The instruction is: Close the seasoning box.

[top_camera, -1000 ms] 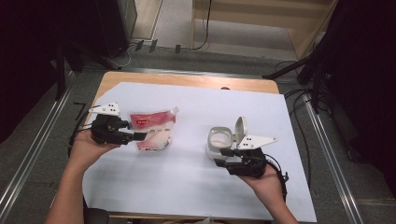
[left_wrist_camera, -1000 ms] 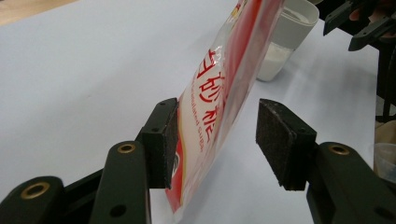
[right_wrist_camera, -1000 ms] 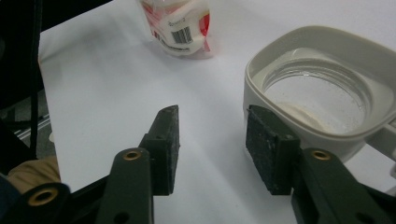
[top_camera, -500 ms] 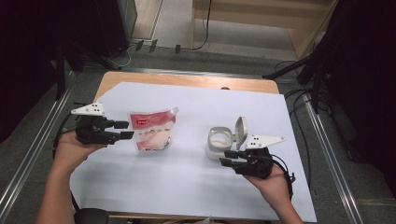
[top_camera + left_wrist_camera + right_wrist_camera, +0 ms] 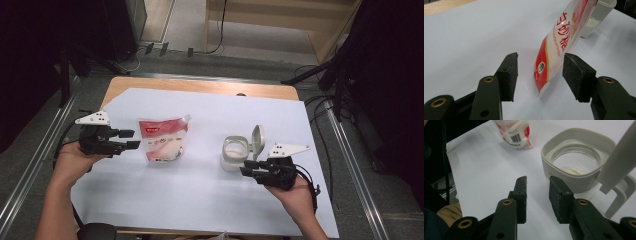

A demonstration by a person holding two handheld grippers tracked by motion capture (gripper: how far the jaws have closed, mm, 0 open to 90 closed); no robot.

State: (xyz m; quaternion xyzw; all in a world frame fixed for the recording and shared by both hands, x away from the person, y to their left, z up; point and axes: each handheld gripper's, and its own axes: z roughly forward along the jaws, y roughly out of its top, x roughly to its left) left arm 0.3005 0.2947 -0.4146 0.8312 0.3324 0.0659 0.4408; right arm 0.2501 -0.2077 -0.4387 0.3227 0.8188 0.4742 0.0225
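Since the earlier frames, the left gripper (image 5: 131, 139) has been drawn back to the left of the sugar pouch (image 5: 162, 140), so that a gap now lies between its jaws and the pouch, and the right gripper (image 5: 249, 168) has been pulled slightly away from the white jar (image 5: 235, 152), its jaws having just been closing with nothing between them. A white sheet (image 5: 210, 200) is spread over the wooden table (image 5: 200, 86), and everything else is placed on it. The red-and-white sugar pouch is set left of the white jar, well apart from it. The jar stands with its hinged lid (image 5: 258, 142) raised on the far side from the pouch, and white contents are seen inside. In the left gripper view the jaws are held about half open and empty, the pouch's bottom corner (image 5: 541, 85) lying just ahead of the pads. In the right gripper view the jaws are narrowly parted, empty, just short of the jar's wall (image 5: 574, 180).
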